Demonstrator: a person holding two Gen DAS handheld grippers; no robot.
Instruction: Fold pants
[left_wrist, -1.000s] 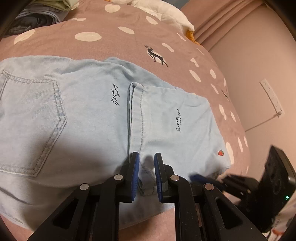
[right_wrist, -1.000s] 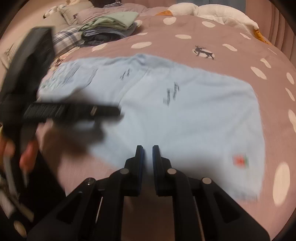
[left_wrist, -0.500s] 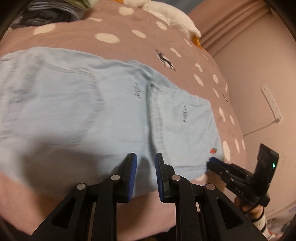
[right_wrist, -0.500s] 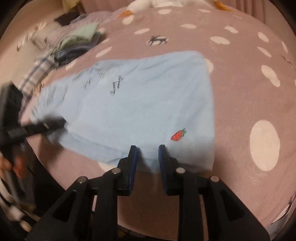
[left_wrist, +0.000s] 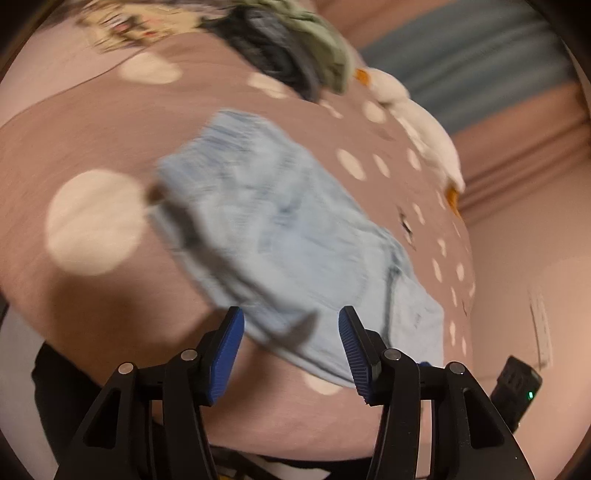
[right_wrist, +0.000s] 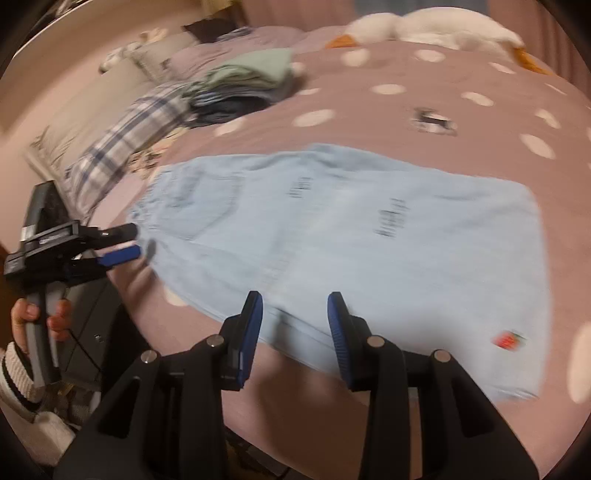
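Light blue pants (right_wrist: 369, 229) lie flat across the dotted bed cover (right_wrist: 369, 110), waist end to the left, with a red strawberry patch (right_wrist: 508, 339) near the hem. My right gripper (right_wrist: 295, 306) hangs over the middle of their near edge. Its jaws are opening, and the pads press on nothing. In the left wrist view the pants (left_wrist: 280, 236) are blurred. My left gripper (left_wrist: 291, 321) is over their near edge, jaws opening and gripping nothing. From the right wrist view the left gripper (right_wrist: 133, 242) sits at the waist corner, held by a hand (right_wrist: 37, 321).
A pile of folded clothes (right_wrist: 251, 74) and a plaid cloth (right_wrist: 136, 129) lie at the back left of the bed. A white plush toy (right_wrist: 424, 26) lies along the far side. The bed's front edge is just below both grippers. A wall with a socket strip (left_wrist: 539, 325) is on the right.
Both grippers went from shut to open. The left one swung left along the near edge to the waist end and rolled. The right one moved from the hem corner toward the middle.
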